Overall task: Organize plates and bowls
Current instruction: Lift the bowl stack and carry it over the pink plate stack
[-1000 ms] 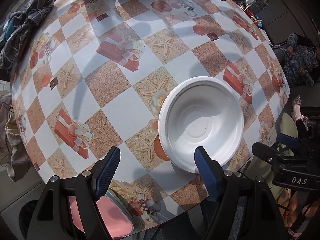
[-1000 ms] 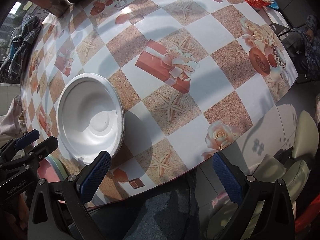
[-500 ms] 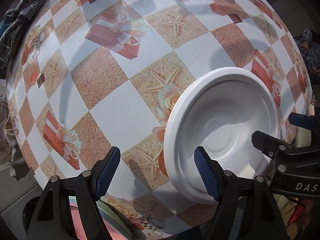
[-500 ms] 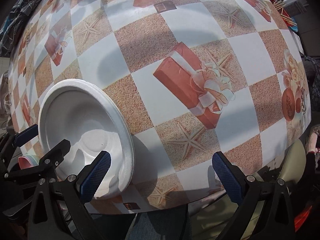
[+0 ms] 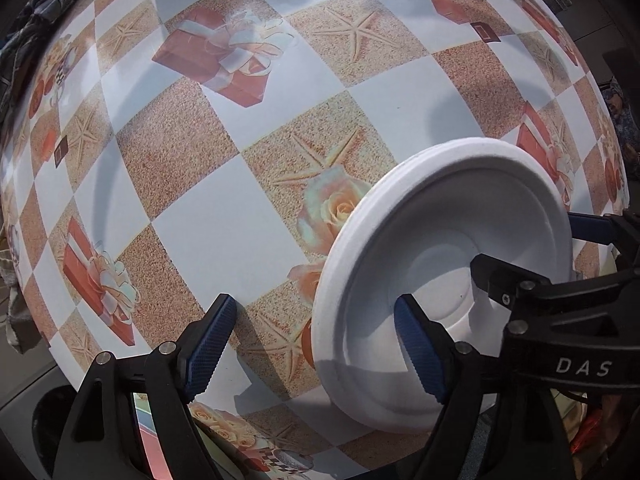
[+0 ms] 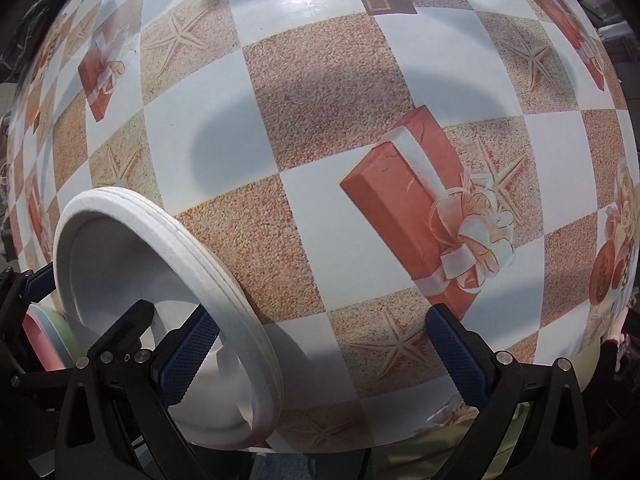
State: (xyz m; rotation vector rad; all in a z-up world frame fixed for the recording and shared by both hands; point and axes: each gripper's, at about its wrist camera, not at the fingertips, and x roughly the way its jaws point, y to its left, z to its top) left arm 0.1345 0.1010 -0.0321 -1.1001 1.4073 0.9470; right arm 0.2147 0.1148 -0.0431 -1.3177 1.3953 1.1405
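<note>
Left wrist view: left gripper (image 5: pixel 316 342) aimed straight down at the bench (image 5: pixel 224 224), jaws apart and just now opening wider; one blue pad outside the white bowl (image 5: pixel 448 256), the other over its hollow, so the near rim stands between them — neither pad pressing on it. Bowl sitting upright on the checked cloth near the bench's front edge, partly over a printed rose (image 5: pixel 336 212); doubled rim lines at its edge, hinting at more than one stacked, though not certain. Right gripper (image 5: pixel 532 256) reaching in from the right, one black finger over the bowl's inside, a blue pad beyond the far rim. Pink and pale green plates (image 5: pixel 142 420) glimpsed below the bench edge, behind the left finger; dark checked fabric (image 5: pixel 24 40) at the upper left margin.

Right wrist view: right gripper (image 6: pixel 324 356) pointing steeply down, jaws wide apart; left pad inside the bowl (image 6: pixel 116 256), right pad well clear over bare cloth beside a printed red gift box (image 6: pixel 408 208) — rim between the pads, nothing clamped. Left gripper (image 6: pixel 76 304) entering from the left, a black finger over the bowl's hollow, its blue pad past the outer wall. Pink and green plates (image 6: pixel 48 340) showing at the far left, lower than the bowl; exact resting place not visible.
</note>
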